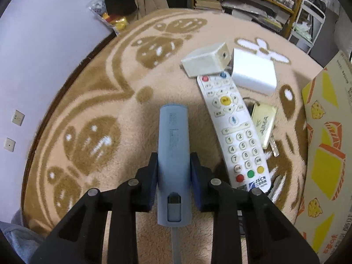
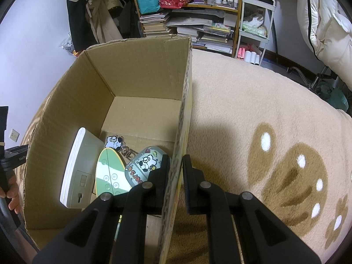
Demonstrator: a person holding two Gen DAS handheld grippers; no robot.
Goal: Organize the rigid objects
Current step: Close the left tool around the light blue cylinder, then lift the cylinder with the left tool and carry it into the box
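The left gripper (image 1: 173, 171) pinches a grey-blue cylindrical device (image 1: 173, 154) above the rug (image 1: 99, 101); the right gripper (image 2: 176, 171) clamps the cardboard box (image 2: 140, 77) wall. Carrying it level over the steadied rim looks wise.

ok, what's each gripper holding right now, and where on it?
Left gripper clamps the grey-blue cylindrical device across its lower-middle body. Right gripper pinches the cardboard box by its right side wall, near the top edge.
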